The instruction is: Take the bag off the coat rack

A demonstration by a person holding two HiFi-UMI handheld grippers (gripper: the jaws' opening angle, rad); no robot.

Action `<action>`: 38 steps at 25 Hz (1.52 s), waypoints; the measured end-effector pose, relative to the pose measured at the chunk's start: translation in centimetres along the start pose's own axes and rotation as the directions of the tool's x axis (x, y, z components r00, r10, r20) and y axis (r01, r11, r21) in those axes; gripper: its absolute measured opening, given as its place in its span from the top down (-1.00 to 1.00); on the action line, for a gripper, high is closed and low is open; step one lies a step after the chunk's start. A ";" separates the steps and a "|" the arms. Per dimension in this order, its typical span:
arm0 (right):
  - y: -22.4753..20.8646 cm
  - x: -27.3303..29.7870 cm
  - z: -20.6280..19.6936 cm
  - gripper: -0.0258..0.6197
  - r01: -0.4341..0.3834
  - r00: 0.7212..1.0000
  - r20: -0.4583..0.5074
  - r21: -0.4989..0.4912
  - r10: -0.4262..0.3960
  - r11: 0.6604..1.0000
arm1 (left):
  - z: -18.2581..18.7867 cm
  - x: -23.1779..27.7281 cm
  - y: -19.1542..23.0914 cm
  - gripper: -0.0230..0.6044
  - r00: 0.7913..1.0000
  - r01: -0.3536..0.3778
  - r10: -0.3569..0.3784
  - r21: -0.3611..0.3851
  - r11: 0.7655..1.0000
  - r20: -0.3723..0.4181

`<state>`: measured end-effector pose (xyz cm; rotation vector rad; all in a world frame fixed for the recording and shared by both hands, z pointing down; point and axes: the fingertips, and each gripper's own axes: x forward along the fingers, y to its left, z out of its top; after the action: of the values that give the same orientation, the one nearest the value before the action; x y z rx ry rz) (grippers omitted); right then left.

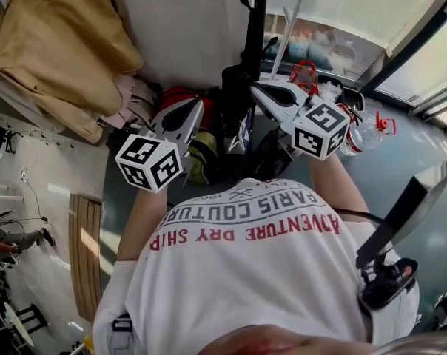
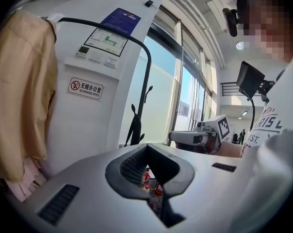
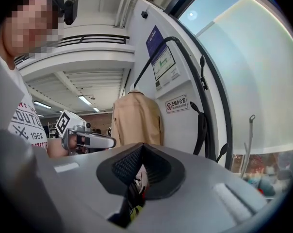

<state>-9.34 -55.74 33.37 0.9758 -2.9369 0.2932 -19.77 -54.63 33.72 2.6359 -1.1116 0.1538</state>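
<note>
Round the black coat rack [image 1: 254, 35] pole, mid-pic in the head view, there's a bunch of hanging stuff [image 1: 201, 157]: red, yellow-green and black bits. The bag's gotta be somewhere in that bunch, but tbh I can't tell which piece it is.

Left tongs [image 1: 192, 106] sit just left of the pole and right tongs [image 1: 259, 87] just right of it. Both are over the bunch in that view, tips aimed at the rack, and neither touches anything afaict.

Left tongs are pressed together, tips meeting, nothing pinched. You only see some red/white stuff thru the gap behind the tips. Right tongs are the same deal, squeezed closed & empty, w/ black and yellow-green bits showing thru the gap. Each one's marker cube faces up at the head cam.

Other stuff:
- A tan coat [image 1: 53, 50] hangs off to the left, next to a white pillar [image 2: 112, 106] w/ a red-circle sign [image 2: 86, 87].
- A clear water bottle [image 1: 364, 133] w/ a red cap sits just right of the right tongs' cube.
- The person's in a white tee [image 1: 246, 272] w/ red & grey print.
- In the left gripper view there are big windows [image 2: 161, 96] behind the rack.
</note>
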 end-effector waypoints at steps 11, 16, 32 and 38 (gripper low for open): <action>-10.7 3.5 1.2 0.69 0.179 0.979 0.093 0.028 -0.181 0.983 | -1.1 4.1 2.8 0.92 0.999 -0.007 0.004 -0.068 0.998 -0.040; -13.9 5.7 0.3 0.35 0.256 0.963 0.081 0.041 -0.259 0.966 | -1.6 4.0 4.0 0.92 0.999 -0.023 0.019 -0.097 0.995 -0.048; -18.4 10.0 -4.1 0.83 0.356 0.934 -0.013 0.103 -0.357 0.929 | -3.8 3.4 7.9 0.92 0.994 -0.081 0.068 -0.162 0.983 -0.086; -18.0 9.9 -4.1 0.89 0.383 0.924 -0.023 0.069 -0.382 0.921 | -4.9 3.8 7.6 0.92 0.992 -0.065 0.044 -0.174 0.983 -0.119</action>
<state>-6.69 -74.92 41.27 1.5197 -2.6588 0.3846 -22.48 -60.86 40.80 2.4100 -1.1061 0.2046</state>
